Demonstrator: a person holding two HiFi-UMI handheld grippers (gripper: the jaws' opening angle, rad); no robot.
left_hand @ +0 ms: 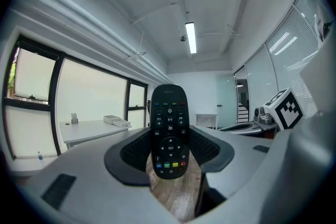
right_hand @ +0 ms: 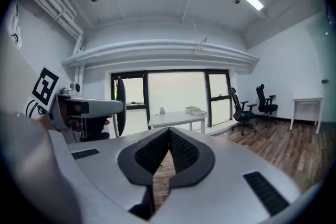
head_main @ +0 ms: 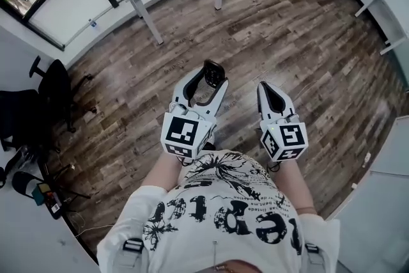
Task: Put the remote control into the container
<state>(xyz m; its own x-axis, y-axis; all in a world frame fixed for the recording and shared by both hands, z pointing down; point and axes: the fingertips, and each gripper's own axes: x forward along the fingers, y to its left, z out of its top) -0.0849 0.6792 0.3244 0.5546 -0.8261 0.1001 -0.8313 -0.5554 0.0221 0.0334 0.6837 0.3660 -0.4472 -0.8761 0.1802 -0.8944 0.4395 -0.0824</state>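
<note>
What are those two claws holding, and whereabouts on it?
The left gripper clamps a black remote control by the side edges of its lower half; its top sticks out. The right gripper is shut and empty.

The left gripper (left_hand: 169,157) clamps a black remote control (left_hand: 169,131) (buttons facing the camera) upright

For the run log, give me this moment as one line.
left gripper: shut on remote control | right gripper: shut, empty | container: not in view | below: wood floor
</note>
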